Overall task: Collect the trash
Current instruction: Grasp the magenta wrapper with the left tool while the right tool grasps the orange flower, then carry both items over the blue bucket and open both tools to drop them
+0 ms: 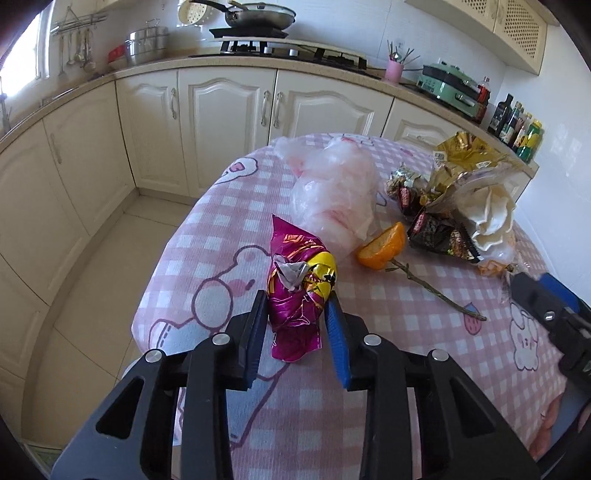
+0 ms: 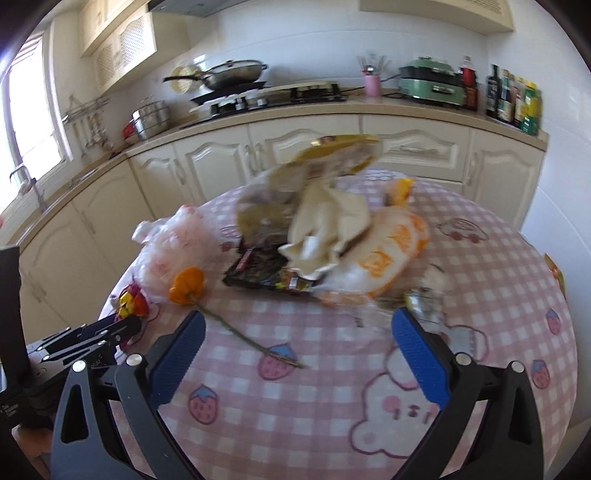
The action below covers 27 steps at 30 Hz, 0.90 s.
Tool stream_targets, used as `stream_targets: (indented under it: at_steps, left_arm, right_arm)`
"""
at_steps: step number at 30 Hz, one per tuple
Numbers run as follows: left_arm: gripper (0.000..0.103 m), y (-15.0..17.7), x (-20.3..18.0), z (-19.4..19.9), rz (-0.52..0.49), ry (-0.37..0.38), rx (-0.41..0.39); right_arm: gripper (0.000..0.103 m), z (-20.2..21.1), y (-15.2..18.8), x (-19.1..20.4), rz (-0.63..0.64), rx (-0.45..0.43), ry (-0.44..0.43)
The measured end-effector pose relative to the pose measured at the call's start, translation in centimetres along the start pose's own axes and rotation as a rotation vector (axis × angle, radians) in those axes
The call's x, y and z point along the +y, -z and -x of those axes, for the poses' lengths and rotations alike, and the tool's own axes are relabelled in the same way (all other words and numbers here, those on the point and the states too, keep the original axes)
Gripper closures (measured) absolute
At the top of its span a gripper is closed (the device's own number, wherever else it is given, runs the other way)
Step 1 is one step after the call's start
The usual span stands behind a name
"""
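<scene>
A crumpled magenta and yellow foil wrapper (image 1: 295,273) lies near the left edge of the pink checked tablecloth (image 1: 406,332). My left gripper (image 1: 297,299) is shut on it, a blue pad pressing each side. Beyond it lie a clear plastic bag (image 1: 334,192), an orange piece (image 1: 382,245) with a thin stem (image 1: 436,291), a black snack wrapper (image 1: 436,232), gold wrappers (image 1: 465,155) and crumpled white paper (image 1: 491,218). My right gripper (image 2: 299,317) stands wide open above the cloth, just short of the blurred trash pile and an orange-and-white bag (image 2: 384,258). Nothing is between its pads.
The table's left edge drops to a tiled floor (image 1: 92,277). Cream cabinets (image 1: 229,110) and a counter with a stove and pan (image 1: 258,16), a pink utensil cup (image 1: 394,70), a green appliance (image 1: 448,86) and bottles (image 1: 517,127) run behind the table.
</scene>
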<state>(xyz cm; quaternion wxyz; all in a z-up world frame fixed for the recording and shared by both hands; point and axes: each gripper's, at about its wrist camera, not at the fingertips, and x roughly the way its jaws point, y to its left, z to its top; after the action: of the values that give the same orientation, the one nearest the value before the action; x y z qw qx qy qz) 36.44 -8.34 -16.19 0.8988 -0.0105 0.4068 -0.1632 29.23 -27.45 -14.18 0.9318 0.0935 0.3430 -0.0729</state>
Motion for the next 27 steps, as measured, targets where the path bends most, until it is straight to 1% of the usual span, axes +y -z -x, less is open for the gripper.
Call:
stream_targets:
  at_steps: [4, 5, 7, 9, 11, 12, 13, 15, 16, 21, 24, 25, 27]
  left_arm:
    - [0.073, 0.6, 0.9, 1.9, 0.023, 0.016, -0.042]
    - [0.073, 0.8, 1.1, 2.4, 0.027, 0.017, -0.05]
    - [0.073, 1.0, 1.7, 3.2, 0.033, 0.018, -0.06]
    - [0.073, 1.2, 2.3, 3.7, 0.037, 0.014, -0.064]
    - [0.073, 1.2, 3.0, 4.2, 0.049, 0.014, -0.07]
    - [0.073, 1.3, 3.3, 4.5, 0.055, 0.016, -0.073]
    - [0.073, 1.5, 3.7, 4.8, 0.059, 0.016, -0.074]
    - [0.073, 1.8, 4.4, 5.4, 0.068, 0.013, -0.078]
    - [0.073, 1.9, 4.7, 5.6, 0.071, 0.012, -0.079]
    - [0.073, 2.8, 6.8, 7.5, 0.106, 0.007, -0.102]
    - [0.073, 3.4, 8.3, 8.8, 0.124, -0.009, -0.118]
    - [0.073, 3.6, 8.9, 9.1, 0.131, -0.015, -0.12]
    - [0.073, 4.4, 10.4, 9.7, 0.151, -0.037, -0.117]
  right_arm:
    - [0.005, -2.3, -0.4, 3.8, 0.138, 0.067, -0.04]
    - [0.007, -3.2, -0.6, 4.8, 0.176, 0.085, -0.044]
    - [0.026, -4.7, -0.8, 6.4, 0.22, 0.112, -0.038]
    - [0.032, -6.2, -1.2, 7.7, 0.248, 0.139, -0.044]
    - [0.048, -7.5, -1.2, 8.5, 0.267, 0.161, -0.036]
    - [0.07, -8.1, -1.1, 8.8, 0.273, 0.181, -0.04]
    - [0.083, -8.5, -0.9, 8.8, 0.271, 0.203, -0.049]
    - [0.095, -8.1, -0.8, 8.7, 0.267, 0.196, -0.057]
    - [0.097, -7.5, -0.7, 8.7, 0.263, 0.186, -0.057]
    - [0.098, -3.6, 0.0, 9.3, 0.232, 0.122, -0.092]
    - [0.098, -0.3, 0.3, 11.1, 0.232, 0.078, -0.17]
    - [0.098, 0.6, 0.4, 12.2, 0.243, 0.068, -0.21]
    - [0.098, 1.4, 0.2, 14.5, 0.264, 0.069, -0.26]
